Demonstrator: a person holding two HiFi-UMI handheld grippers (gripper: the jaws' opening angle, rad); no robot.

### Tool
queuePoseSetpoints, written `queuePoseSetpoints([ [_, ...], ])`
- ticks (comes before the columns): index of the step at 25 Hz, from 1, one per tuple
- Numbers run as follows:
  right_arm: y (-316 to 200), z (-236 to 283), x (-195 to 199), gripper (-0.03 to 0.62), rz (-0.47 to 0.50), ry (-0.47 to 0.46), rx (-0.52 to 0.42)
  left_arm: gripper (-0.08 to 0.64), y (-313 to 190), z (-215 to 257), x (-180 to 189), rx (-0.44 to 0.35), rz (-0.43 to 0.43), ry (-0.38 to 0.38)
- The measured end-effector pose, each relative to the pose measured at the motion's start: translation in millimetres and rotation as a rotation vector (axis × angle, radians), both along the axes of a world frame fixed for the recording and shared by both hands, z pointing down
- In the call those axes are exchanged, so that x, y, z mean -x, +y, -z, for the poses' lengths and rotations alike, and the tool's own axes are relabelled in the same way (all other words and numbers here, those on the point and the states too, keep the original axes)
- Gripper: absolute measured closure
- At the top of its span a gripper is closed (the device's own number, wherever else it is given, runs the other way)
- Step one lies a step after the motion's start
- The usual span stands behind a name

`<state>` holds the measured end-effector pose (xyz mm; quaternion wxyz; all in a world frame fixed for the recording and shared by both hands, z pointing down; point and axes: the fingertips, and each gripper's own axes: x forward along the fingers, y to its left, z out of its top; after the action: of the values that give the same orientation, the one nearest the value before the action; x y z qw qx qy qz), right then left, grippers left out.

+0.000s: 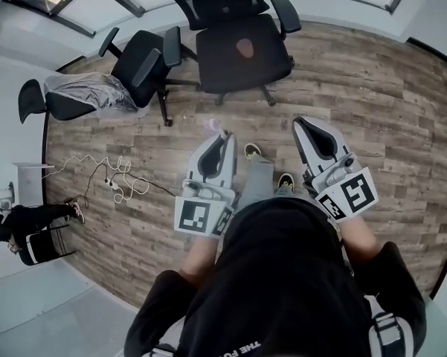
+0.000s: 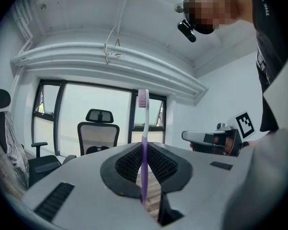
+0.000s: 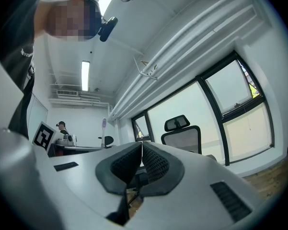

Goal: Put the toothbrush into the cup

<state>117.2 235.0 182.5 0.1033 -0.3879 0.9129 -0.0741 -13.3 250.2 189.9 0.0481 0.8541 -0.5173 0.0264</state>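
Your left gripper (image 2: 144,150) is pinching the toothbrush (image 2: 144,128); its jaws are closed down to the width of the handle, and the black, finely ribbed pads (image 2: 128,163) press it from both sides; the gripper shells are smooth grey plastic with rounded shoulders. The toothbrush stands straight along the jaws, its translucent purple handle between the pads, its slim white neck and pale pink bristled head reaching well past the fingertips; the handle's lower end sits in the gap behind the pads. Your right gripper (image 3: 141,150) has its jaws pressed together with nothing between them; its pads (image 3: 120,166) show the same dark ribbed texture. In the head view you hold both grippers in front of you above a wood-plank floor (image 1: 372,88), the left gripper (image 1: 222,136) to the left of your shoes, the right gripper (image 1: 308,123) well apart on the other side; the brush head (image 1: 210,126) pokes out just beyond the left tips; a black office chair (image 1: 242,47) stands ahead of both.
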Motion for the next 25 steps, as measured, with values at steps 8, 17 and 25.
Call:
queuePoseSetpoints([
  [8, -57, -8, 9, 0.572, -0.016, 0.036, 0.026, 0.512, -64, -11, 8, 0.031, -0.022, 0.043],
  [17, -159, -14, 47, 0.572, -0.024, 0.061, 0.056, 0.512, -168, -16, 42, 0.050, -0.055, 0.088],
  [25, -223, -17, 90, 0.572, -0.032, 0.088, 0.067, 0.512, -242, -17, 81, 0.058, -0.098, 0.140],
])
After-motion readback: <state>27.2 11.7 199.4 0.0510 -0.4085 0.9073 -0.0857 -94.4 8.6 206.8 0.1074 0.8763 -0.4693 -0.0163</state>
